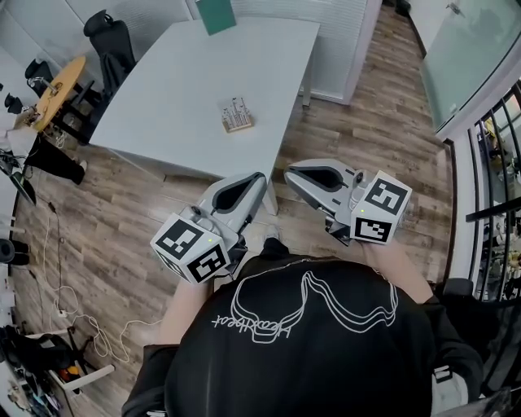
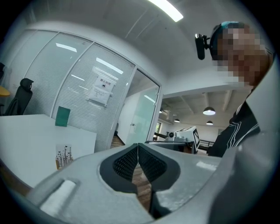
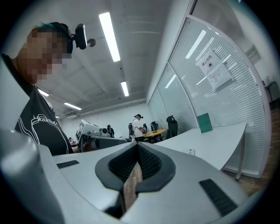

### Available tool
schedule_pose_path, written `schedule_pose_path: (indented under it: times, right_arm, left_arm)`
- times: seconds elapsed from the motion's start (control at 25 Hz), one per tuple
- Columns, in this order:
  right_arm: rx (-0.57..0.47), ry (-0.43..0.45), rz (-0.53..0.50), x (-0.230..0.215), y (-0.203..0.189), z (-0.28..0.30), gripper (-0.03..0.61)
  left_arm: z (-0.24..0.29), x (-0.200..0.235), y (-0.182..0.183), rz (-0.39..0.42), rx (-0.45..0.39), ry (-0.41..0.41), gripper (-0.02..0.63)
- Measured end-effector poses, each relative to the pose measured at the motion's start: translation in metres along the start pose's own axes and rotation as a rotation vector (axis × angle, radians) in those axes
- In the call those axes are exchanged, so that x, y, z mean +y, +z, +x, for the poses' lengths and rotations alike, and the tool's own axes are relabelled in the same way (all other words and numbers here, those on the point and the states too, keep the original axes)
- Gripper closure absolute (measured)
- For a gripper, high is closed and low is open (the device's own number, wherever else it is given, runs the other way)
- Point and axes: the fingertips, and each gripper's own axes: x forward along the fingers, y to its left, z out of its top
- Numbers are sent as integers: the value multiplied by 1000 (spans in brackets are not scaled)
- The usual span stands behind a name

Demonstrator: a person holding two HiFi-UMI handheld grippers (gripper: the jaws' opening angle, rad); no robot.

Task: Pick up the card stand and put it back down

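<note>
The card stand stood on the table, well ahead of both grippers and apart from them. The left gripper and the right gripper sat side by side over the floor, short of the table's near edge. A board stood beyond the stand at the far edge, and an office chair far off to the left.

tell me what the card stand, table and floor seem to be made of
The card stand: tan base, probably wood, unpolished; the upright white slips look like paper or card. The table: smooth white matte top, likely laminate; no grain shows. The floor: wood or wood-look planks, with grain streaks and plank seams, low sheen.
</note>
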Motion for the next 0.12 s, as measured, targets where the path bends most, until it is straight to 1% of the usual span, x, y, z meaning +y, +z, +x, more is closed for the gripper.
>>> schedule_pose_path:
  times: [0.12]
  right_arm:
    - [-3, 0, 4, 4, -4, -4, 571]
  left_arm:
    - [-1, -6, -7, 42, 18, 9, 600]
